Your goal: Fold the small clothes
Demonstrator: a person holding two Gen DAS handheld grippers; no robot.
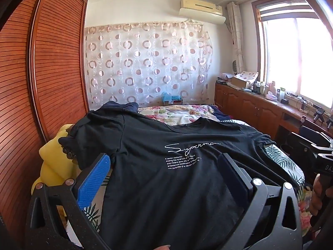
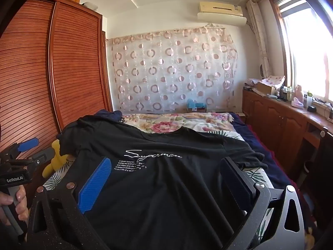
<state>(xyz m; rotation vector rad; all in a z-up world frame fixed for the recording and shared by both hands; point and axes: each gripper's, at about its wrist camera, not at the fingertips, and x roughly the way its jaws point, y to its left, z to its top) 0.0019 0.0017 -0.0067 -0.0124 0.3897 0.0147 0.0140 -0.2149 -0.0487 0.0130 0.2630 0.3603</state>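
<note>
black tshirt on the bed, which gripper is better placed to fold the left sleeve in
Left, probably. The left gripper hangs open over the black t-shirt nearer its left sleeve; the right gripper hangs open farther right.

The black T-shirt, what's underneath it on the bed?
The black T-shirt lies on a leaf-print sheet, with a floral quilt beyond its collar. A yellow thing shows beside its left sleeve. Anything directly beneath is covered.
</note>
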